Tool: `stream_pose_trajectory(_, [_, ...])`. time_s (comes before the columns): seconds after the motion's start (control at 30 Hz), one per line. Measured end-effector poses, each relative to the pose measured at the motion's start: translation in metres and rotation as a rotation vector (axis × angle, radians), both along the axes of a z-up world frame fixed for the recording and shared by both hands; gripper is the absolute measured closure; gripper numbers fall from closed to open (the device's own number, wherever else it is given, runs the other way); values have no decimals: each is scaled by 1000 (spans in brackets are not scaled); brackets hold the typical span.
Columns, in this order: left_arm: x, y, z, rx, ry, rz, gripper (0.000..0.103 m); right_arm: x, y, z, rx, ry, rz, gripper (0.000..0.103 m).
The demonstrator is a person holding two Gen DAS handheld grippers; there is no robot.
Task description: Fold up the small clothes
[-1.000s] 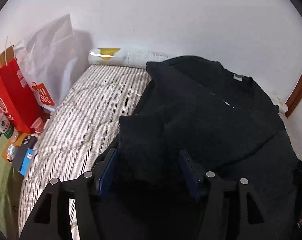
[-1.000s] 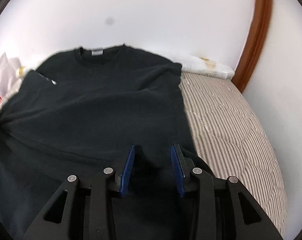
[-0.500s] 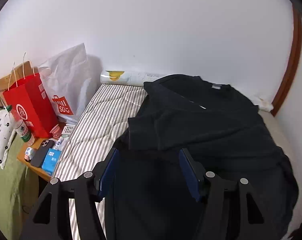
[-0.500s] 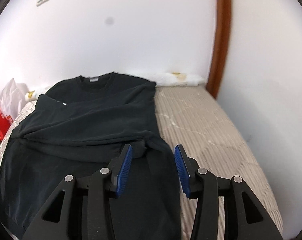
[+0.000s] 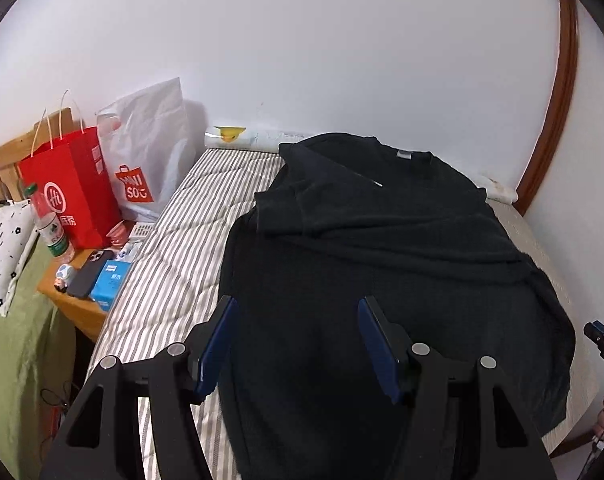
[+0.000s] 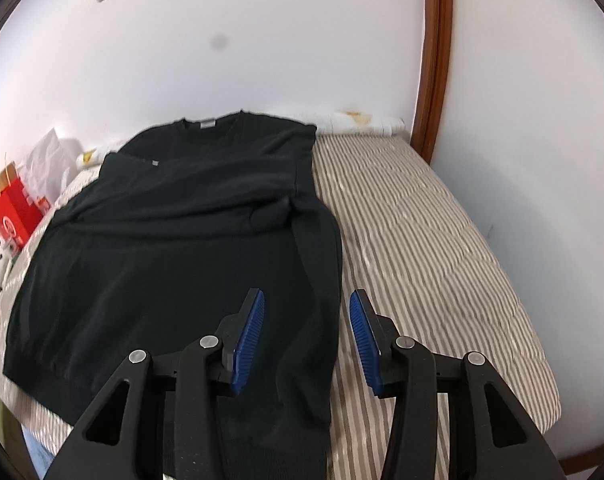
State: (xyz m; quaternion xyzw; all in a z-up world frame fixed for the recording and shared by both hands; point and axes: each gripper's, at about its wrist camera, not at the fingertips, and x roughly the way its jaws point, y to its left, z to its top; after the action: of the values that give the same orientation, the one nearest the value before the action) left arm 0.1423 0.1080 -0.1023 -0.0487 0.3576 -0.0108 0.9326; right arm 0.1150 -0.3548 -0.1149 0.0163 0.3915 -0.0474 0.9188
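A black T-shirt (image 5: 382, 264) lies on the striped mattress (image 5: 173, 264), collar toward the wall, both sleeves folded in over its body. It also shows in the right wrist view (image 6: 173, 256). My left gripper (image 5: 295, 344) is open and empty above the shirt's lower left part. My right gripper (image 6: 306, 336) is open and empty above the shirt's lower right edge. The right gripper's tip shows at the edge of the left wrist view (image 5: 602, 340).
A red paper bag (image 5: 69, 184) and a white shopping bag (image 5: 149, 152) stand left of the bed. A small wooden table (image 5: 77, 300) holds a bottle (image 5: 51, 224), a phone and boxes. The white wall and a brown door frame (image 6: 434, 56) bound the bed.
Both grippers have let go of the shirt, pulled back and risen. The sleeves now lie folded across the shirt.
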Motion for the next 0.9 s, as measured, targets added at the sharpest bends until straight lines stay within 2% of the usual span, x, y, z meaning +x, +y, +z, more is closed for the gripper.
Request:
stream_pose_trajectory(0.17, [-15,10,-15,-10,18,32,43,-17,-4,-13,16,16,-3,59])
stream_pose_trajectory(0.4, [-21,28,-52,-31,100,56,40,-21,-9,-35,13,55,5,49])
stream_pose_trajectory(0.7, [-1,46,-94,-81,193,68,38,-3,-19,-68,33,104,-19,40])
stream_pose_trajectory(0.77, [2,45,-94,-59,160,65,38,5,-22,-74,44,118,-29,40])
stream_pose_trajectory(0.9, [16,40,-96,-25,168,52,38,19,-23,-86,55,140,-41,40])
